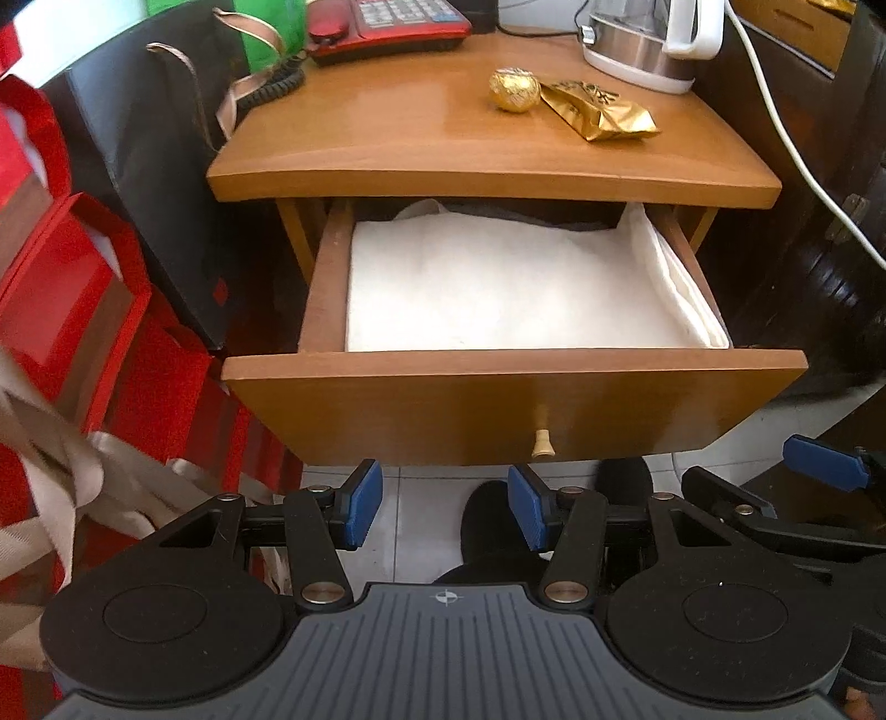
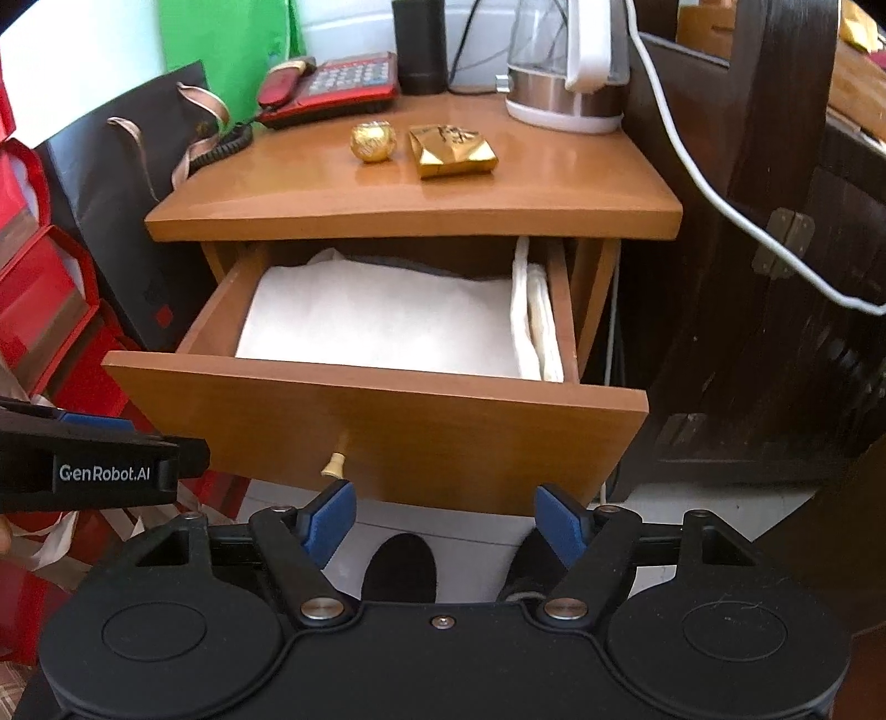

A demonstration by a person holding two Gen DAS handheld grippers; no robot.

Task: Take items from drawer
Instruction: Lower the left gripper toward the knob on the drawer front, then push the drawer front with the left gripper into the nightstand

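Note:
The wooden nightstand's drawer is pulled out, and folded white cloth fills it. A gold foil ball and a gold foil packet lie on the nightstand top. My left gripper hangs open below the drawer front, close to its small knob, with nothing between its pads. My right gripper is open too, just under the drawer front and right of the knob. Each gripper shows at the edge of the other's view.
A red telephone and a kettle stand at the back of the top. Red and black gift bags crowd the left side. Dark wooden furniture stands right, with a white cable across it. Feet rest on the tiled floor.

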